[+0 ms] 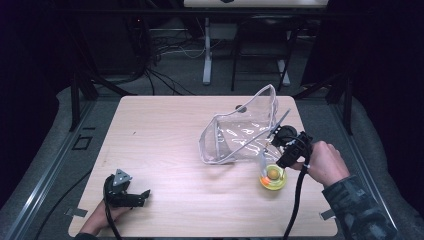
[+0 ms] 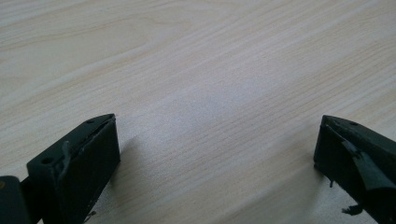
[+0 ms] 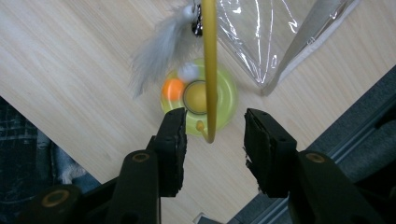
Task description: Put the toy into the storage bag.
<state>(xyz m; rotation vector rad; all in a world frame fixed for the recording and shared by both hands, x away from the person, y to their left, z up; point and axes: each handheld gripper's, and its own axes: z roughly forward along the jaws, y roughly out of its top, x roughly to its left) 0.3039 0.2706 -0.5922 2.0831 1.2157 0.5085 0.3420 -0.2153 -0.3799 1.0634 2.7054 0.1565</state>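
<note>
Table [image 1: 165, 150]: pale wood-grain laminate, flat. Clear pouch [image 1: 245, 132]: glossy soft plastic, grey-edged, slumped open at right-centre. Cat toy [image 3: 198, 95]: round yellow-green plastic base near the table's right edge, just beside the pouch, with an upright yellow wand and grey feather. Right gripper [image 3: 212, 135]: released, jaws straddling the wand. Advice: close squarely on the thin wand. Left gripper [image 2: 215, 154]: released, idle, front-left.

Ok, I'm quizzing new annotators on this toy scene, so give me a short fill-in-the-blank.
1. The right gripper has its jaws ____ above the yellow-green round toy.
2. The clear plastic bag lies on the ____ half of the table.
3. The left gripper is holding ____.

Missing words: open; right; nothing
</note>
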